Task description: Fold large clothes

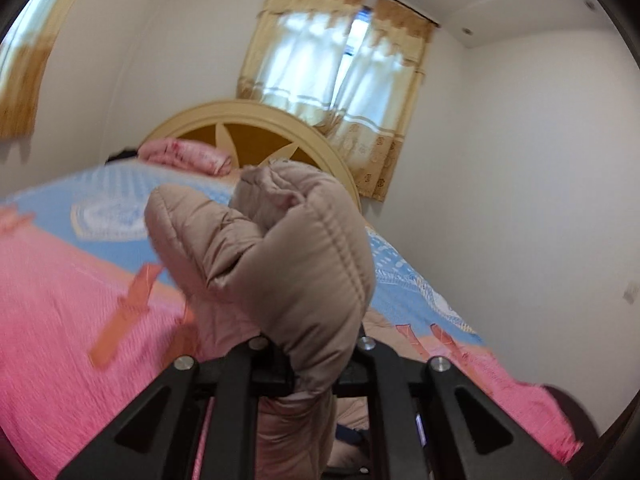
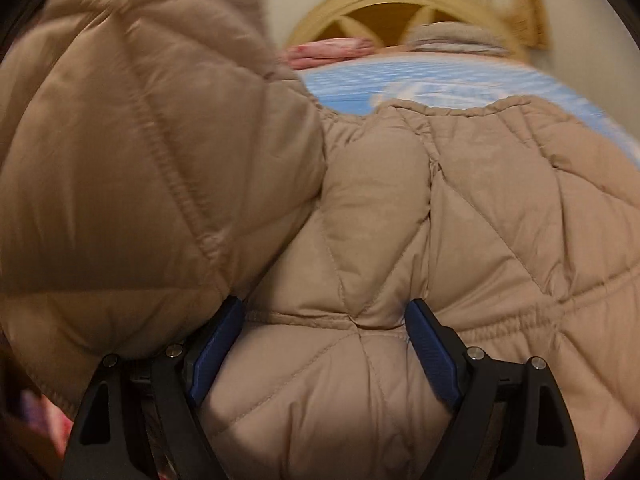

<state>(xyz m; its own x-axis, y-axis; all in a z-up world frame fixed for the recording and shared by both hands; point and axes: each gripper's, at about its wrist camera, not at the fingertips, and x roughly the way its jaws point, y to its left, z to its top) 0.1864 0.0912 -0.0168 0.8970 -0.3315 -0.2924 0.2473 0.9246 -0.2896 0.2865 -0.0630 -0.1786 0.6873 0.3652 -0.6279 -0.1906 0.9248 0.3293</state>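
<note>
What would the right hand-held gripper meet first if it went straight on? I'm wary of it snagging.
Most likely the beige quilted jacket, which bulges right between the open right hand-held gripper; depth is unclear.

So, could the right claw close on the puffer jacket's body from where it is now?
Probably yes. The right claw stands open right over the tan puffer jacket, with nothing between. The bulky padding might be too thick to pinch, and the lifted flap crowds its left finger.

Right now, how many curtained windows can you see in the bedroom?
2. One curtained window is on the wall behind the headboard; the other curtained window is at the far left edge, partly cut off. More may be out of view.
</note>
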